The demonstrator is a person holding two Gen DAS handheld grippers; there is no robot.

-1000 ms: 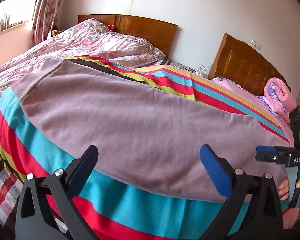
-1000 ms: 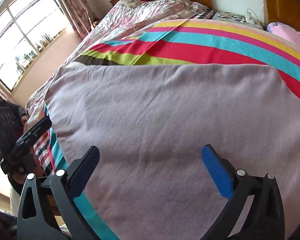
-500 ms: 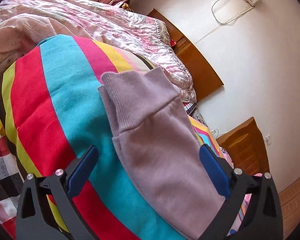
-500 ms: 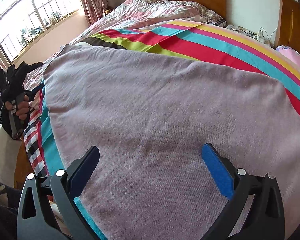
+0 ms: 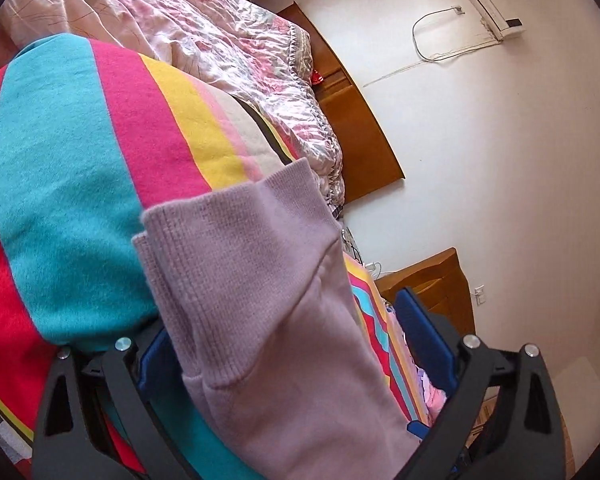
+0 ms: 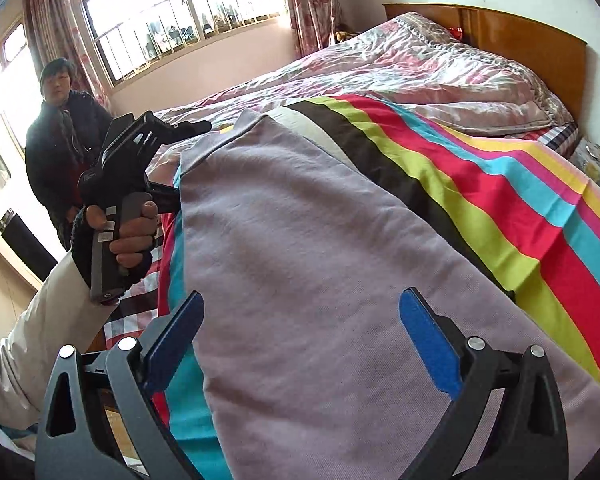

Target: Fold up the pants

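In the left wrist view, the lilac pants run lengthwise straight away from our left gripper, the ribbed cuff at the far end and the leg passing between the blue fingers. The fingers stand spread, one on each side of the leg, with nothing pinched that we can see; the left finger sits low against the striped blanket beside the cloth. We judge that a closing move here would catch the leg across its width, near the cuff. The knit looks soft and thick, with ribbing at the cuff and one shallow crease. Beyond lie a glossy pink quilt and a wooden headboard.

In the right wrist view, the pants lie flat on the same bed, long axis running from near right to far left. Our right gripper hovers over the broad near part, fingers spread and empty. The left gripper shows at the far left end, by the cuff, so it is the nearer one to that end. A bystander stands by the window.
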